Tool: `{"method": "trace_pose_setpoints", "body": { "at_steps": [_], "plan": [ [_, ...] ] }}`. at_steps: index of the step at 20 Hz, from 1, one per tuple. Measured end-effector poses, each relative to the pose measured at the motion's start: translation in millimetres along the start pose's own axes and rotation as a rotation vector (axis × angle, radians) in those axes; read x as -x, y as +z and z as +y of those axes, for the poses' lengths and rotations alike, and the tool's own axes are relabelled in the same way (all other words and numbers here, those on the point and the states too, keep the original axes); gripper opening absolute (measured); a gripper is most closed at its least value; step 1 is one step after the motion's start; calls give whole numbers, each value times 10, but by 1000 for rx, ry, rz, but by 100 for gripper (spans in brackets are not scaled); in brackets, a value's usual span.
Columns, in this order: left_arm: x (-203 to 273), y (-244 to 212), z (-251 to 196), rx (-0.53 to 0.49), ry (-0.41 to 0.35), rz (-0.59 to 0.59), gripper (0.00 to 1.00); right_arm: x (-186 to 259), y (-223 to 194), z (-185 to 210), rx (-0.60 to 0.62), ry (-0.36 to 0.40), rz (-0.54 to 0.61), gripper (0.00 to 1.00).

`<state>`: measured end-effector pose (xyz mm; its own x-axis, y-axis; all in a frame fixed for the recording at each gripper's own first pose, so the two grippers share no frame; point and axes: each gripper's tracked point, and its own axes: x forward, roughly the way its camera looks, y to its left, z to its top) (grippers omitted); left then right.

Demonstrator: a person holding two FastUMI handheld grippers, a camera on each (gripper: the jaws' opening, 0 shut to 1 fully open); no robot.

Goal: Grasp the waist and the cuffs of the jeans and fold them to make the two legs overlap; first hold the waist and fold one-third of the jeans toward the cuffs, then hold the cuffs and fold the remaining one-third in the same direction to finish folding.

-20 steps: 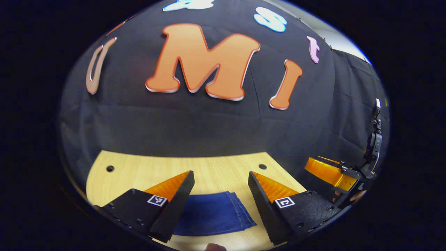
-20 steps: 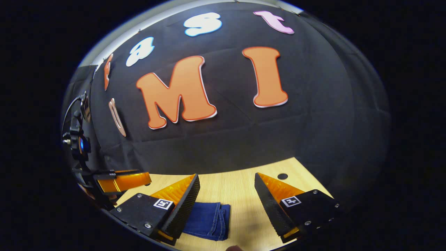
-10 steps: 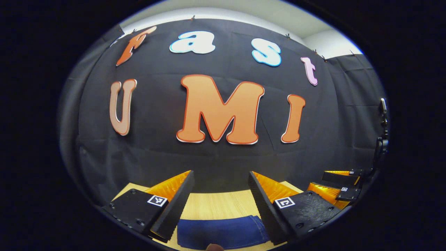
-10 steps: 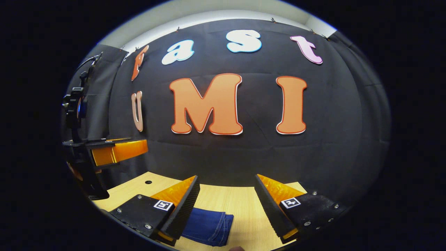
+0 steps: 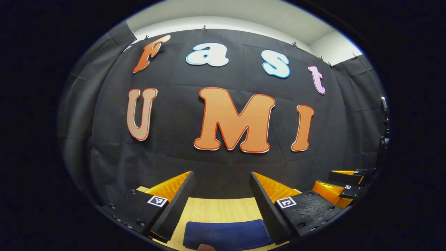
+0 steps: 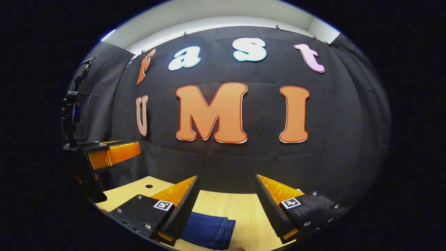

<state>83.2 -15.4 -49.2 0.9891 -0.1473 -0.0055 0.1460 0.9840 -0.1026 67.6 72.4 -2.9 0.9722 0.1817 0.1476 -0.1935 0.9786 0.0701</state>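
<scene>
Folded dark-blue denim jeans (image 5: 226,234) are seen lying flat on the pale wood-grain tabletop (image 5: 216,209), low between the spread, ribbed black fingers of the left hand-held gripper (image 5: 220,181). The right hand-held gripper (image 6: 226,184), likewise held wide and empty, is raised level above the jeans' stitched edge.

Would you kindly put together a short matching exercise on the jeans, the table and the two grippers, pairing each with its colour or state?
Things:
1. jeans
2. table
3. left gripper
4. right gripper's fingers

Descriptions:
A. light wood with a round hole
B. open, above the blue cloth
C. folded, dark blue
D. orange backs, black ridged pads

Pairs: 1-C, 2-A, 3-B, 4-D
</scene>
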Motion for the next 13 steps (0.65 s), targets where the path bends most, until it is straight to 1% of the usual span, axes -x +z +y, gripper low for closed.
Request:
{"method": "trace_pose_setpoints", "body": {
  "at_steps": [2, 3, 4, 5, 6, 7, 8, 9, 10, 13],
  "plan": [
    [53, 27, 18, -63, 17, -17, 94, 4, 2, 14, -3, 9, -5, 96],
    [70, 44, -1, -65, 14, -32, 94, -1, -1, 20, -6, 11, -5, 96],
    [62, 75, -3, -54, 18, -40, 97, -7, -4, 25, -10, 11, -4, 96],
    [66, 83, -8, -44, 18, -43, 94, -12, -4, 44, -13, 17, -5, 96],
    [101, 93, 7, -40, 25, -46, 94, -17, -4, 50, -12, 20, -5, 96],
    [113, 110, 11, -41, 25, -53, 96, -16, 1, 67, -6, 27, -8, 96],
    [103, 111, 13, -44, 26, -54, 94, -28, 12, 63, 4, 27, -11, 96],
    [107, 112, 9, -47, 24, -55, 94, -21, 29, 68, 13, 34, -19, 100],
    [121, 114, 6, -47, 24, -56, 94, -34, 37, 65, 20, 35, -22, 96],
    [131, 135, 24, -52, 28, -63, 94, -64, -15, 95, 13, 54, -10, 96]
  ]
}}
